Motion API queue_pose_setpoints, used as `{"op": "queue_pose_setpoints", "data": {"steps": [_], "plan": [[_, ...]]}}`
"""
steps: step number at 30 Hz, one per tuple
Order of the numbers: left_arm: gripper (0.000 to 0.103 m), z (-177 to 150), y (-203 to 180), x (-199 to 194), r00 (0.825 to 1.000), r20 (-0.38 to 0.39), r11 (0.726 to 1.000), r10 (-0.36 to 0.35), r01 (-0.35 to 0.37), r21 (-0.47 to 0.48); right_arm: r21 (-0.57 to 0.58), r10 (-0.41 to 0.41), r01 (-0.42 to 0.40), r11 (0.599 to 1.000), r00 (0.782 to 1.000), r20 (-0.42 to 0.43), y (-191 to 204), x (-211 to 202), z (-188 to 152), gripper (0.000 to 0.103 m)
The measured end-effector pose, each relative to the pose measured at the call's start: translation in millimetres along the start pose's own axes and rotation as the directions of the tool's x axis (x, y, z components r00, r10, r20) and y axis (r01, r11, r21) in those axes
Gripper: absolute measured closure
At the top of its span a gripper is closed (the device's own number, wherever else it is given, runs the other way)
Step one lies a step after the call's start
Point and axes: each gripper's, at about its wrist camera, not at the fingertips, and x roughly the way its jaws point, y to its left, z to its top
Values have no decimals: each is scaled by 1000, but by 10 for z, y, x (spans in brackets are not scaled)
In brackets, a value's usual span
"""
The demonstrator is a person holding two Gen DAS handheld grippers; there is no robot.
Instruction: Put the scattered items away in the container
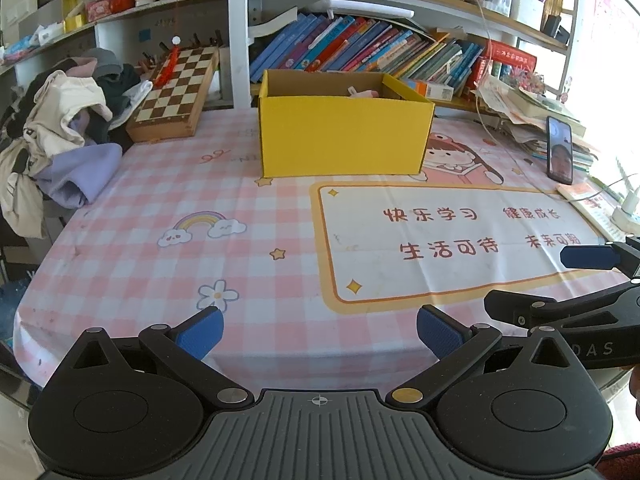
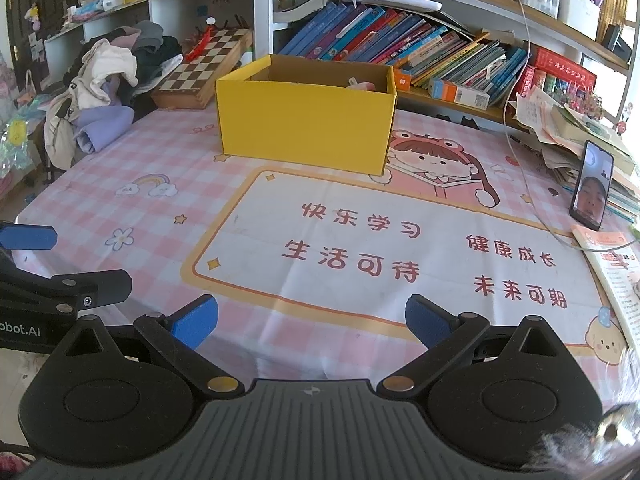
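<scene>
Left gripper (image 1: 318, 334), right gripper (image 2: 312, 322): both spread wide, empty. Yellow box (image 1: 340, 136) ahead. Booklet (image 2: 612, 276): fully shown only in right-wrist view.

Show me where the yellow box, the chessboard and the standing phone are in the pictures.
yellow box (image 1: 340, 136): left wrist view, on its front wall.
chessboard (image 1: 176, 88): left wrist view, on the checkered top.
standing phone (image 2: 592, 190): right wrist view, on its screen.
</scene>
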Motion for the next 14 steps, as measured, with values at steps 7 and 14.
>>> {"op": "queue_pose_setpoints", "data": {"steps": [7,14], "plan": [[0,-8,7,-3,1000,4,1000,-11,11,-14,-3,4,-4,1000,1000,-5,5,15,-2,2],[0,-6,9,1,1000,14,1000,-15,16,-22,-5,4,-4,1000,1000,-5,9,38,-13,2]]}}
